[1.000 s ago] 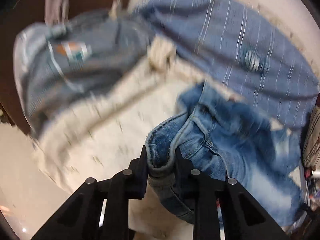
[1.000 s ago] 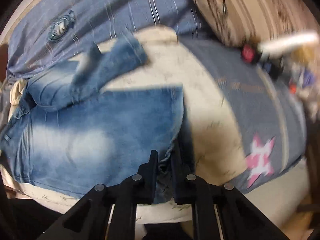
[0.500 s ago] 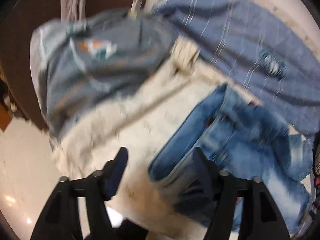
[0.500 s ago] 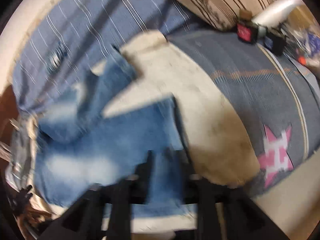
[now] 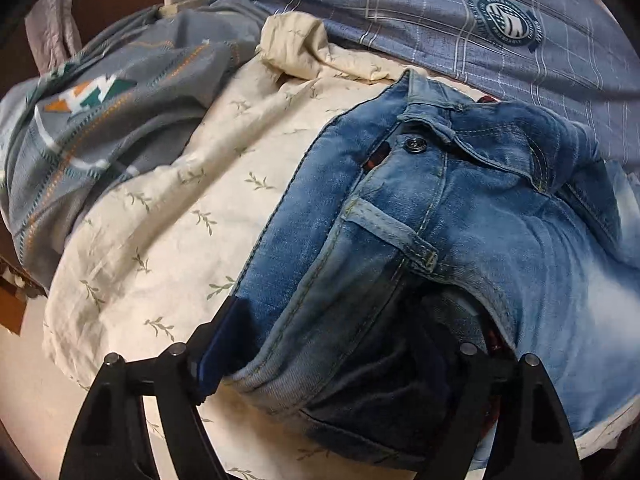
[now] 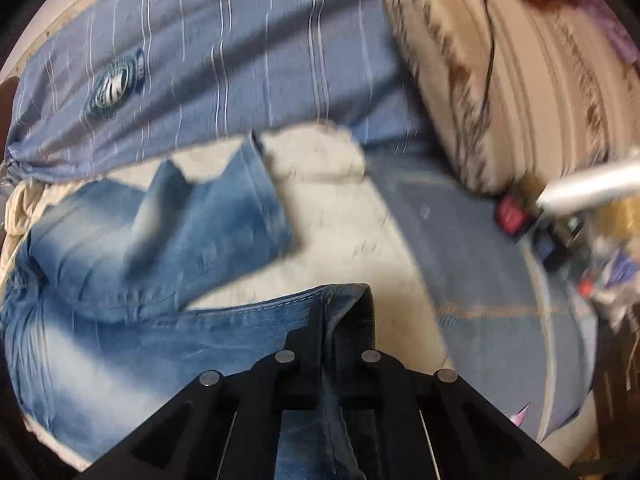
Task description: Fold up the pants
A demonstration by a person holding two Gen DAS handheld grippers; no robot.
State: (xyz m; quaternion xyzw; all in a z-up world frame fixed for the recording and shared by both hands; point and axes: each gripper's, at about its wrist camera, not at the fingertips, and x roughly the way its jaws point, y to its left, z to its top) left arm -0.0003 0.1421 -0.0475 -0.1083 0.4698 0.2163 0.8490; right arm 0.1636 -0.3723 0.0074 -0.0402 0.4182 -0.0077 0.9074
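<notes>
Faded blue jeans [image 5: 460, 220] lie on a bed, button and waistband showing in the left wrist view. My left gripper [image 5: 344, 332] straddles the folded waist end; its jaws are opening, with the denim loose between them and the right finger partly hidden behind cloth. In the right wrist view the jeans [image 6: 120, 340] spread to the left, one leg [image 6: 208, 216] lying rumpled farther back. My right gripper [image 6: 345, 308] is shut on the hem edge of the near leg, denim pinched between its fingers.
A cream leaf-print sheet [image 5: 180, 220] lies under the jeans. A grey-blue patterned blanket [image 5: 100, 120] is bunched at the left. A blue plaid cover [image 6: 240, 60] runs along the back, with a striped pillow [image 6: 520, 80] and small clutter [image 6: 560, 232] to the right.
The left gripper let go of the waistband, spread its jaws and dropped closer to the jeans. The right gripper opened, shifted along the leg and shut again on its hem.
</notes>
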